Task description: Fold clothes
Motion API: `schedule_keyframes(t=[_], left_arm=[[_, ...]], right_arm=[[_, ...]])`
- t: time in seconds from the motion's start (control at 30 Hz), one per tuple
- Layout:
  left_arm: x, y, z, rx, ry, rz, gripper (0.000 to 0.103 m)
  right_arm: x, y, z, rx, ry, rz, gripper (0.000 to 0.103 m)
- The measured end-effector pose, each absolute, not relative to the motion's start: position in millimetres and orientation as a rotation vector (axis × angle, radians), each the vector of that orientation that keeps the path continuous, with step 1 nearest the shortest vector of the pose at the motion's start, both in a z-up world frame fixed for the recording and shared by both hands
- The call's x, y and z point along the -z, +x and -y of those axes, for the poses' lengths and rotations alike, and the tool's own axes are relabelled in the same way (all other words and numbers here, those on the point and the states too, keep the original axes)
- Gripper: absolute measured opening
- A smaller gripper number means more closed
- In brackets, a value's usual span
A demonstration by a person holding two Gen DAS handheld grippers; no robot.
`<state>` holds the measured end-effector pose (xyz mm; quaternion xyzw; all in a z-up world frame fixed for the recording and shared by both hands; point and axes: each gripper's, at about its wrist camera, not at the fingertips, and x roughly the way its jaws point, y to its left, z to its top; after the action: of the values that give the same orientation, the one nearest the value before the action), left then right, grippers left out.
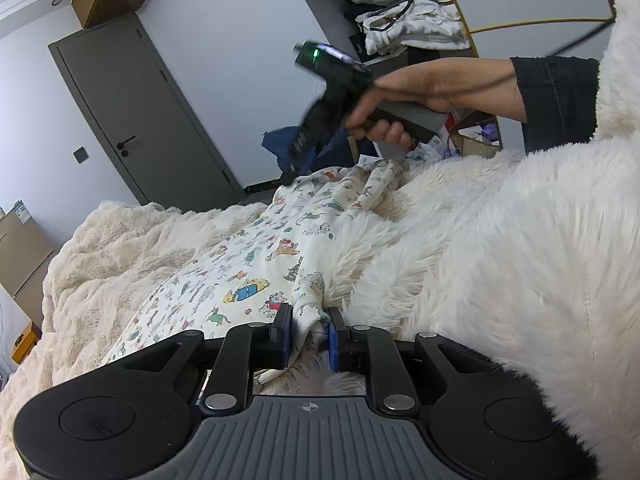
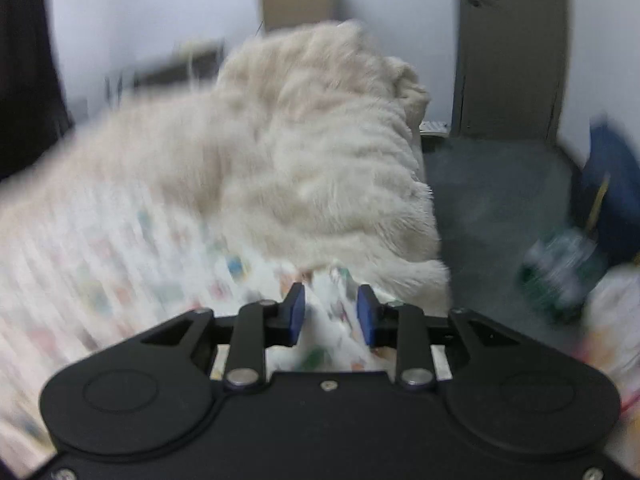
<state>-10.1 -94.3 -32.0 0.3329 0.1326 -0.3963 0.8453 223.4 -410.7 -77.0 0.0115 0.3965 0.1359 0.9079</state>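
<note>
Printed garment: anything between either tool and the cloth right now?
Nothing visible. The left tool already has a bunched edge of the printed garment between its pads. The right tool also has the cloth between its pads, though that view is blurred. The fluffy blanket lies alongside, not between.

Left gripper (image 1: 309, 330) low and level, blue pads (image 1: 285, 330) closed on a bunched fold of printed garment (image 1: 248, 276). Right gripper (image 2: 331, 314) likewise pinching the cloth between its pads, view blurred. Right hand (image 1: 404, 98) wrapped round the handle, forearm outstretched, dark sleeve (image 1: 558, 98) at the wrist.
</note>
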Motion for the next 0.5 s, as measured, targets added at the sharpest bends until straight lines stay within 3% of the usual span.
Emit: schedule_keyframes(t=[0.1, 0.17, 0.33, 0.5], left_arm=[[32, -10, 94, 0.837, 0.699, -0.281, 0.014], [32, -10, 94, 0.837, 0.698, -0.28, 0.014], [32, -9, 95, 0.837, 0.697, -0.28, 0.015], [32, -11, 94, 0.835, 0.696, -0.278, 0.015]], right_arm=[[76, 226, 417, -0.32, 0.059, -0.851, 0.005], [76, 227, 420, -0.347, 0.083, -0.873, 0.005], [92, 238, 384, -0.276, -0.145, -0.928, 0.003], [101, 241, 353, -0.028, -0.452, -0.863, 0.003]])
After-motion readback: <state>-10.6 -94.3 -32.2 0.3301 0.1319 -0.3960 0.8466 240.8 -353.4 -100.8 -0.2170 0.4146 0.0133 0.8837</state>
